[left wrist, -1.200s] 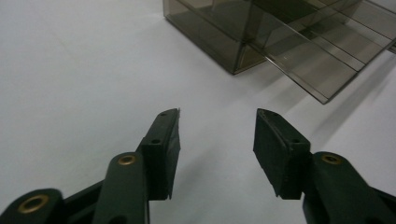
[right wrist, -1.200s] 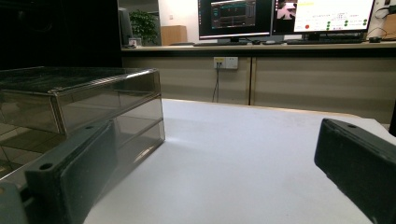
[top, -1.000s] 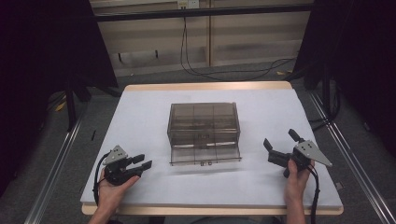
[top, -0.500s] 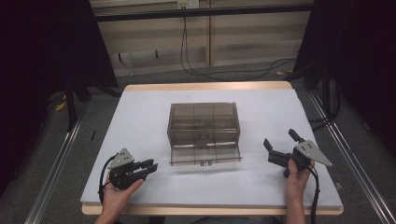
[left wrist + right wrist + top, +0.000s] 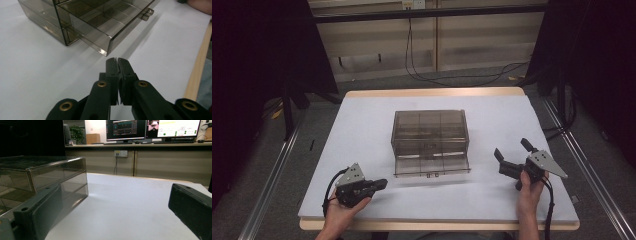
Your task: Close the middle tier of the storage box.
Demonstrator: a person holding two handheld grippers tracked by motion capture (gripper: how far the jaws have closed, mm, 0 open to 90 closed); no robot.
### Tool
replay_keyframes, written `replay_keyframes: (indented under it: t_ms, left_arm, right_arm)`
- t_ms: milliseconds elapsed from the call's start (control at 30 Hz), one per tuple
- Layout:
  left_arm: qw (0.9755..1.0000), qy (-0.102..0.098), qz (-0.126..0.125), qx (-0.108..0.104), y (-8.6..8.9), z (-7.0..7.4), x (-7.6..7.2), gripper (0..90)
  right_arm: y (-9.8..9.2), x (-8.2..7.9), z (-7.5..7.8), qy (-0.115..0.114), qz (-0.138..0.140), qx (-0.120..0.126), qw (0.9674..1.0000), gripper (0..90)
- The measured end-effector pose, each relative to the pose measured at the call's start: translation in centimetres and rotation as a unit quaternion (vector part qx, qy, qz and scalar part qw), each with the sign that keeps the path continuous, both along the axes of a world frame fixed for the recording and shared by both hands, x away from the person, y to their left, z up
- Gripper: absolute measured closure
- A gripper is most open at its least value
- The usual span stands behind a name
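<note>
a white-topped table (image 5: 362, 135) stands before wood panelling (image 5: 492, 45), dark curtains (image 5: 257, 60), perhaps grey carpet (image 5: 319, 117).

White table (image 5: 362, 130) carries a smoky drawer box (image 5: 430, 131).

Left gripper (image 5: 117, 60) fingers just closed, empty; drawer box (image 5: 82, 22) pulled-out corner near.

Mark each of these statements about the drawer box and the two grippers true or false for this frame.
1. The box's bottom drawer stands pulled out. True.
2. The left gripper grips the drawer front. False: its jaws are shut on nothing, apart from the drawer.
3. The right gripper is open. True.
4. The smoky clear box sits on bare wood. False: it sits on a white table cover.
5. The drawer holds tools. False: its compartments look empty.
</note>
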State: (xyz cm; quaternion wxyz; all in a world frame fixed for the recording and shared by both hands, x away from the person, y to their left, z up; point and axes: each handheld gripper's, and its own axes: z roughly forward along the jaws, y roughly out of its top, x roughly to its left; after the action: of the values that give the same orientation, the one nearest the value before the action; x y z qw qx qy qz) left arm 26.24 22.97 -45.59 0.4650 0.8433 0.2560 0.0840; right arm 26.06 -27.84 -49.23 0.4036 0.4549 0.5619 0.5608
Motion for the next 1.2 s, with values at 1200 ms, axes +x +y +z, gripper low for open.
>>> replay_keyframes:
  t_ms: [1200]
  left_arm:
    - [0.9984,0.012,-0.056,-0.002,-2.8,0.5,-0.6,90.0]
  right_arm:
    - [0.0,0.0,0.0,0.000,0.000,0.000,1.0000,0.0]
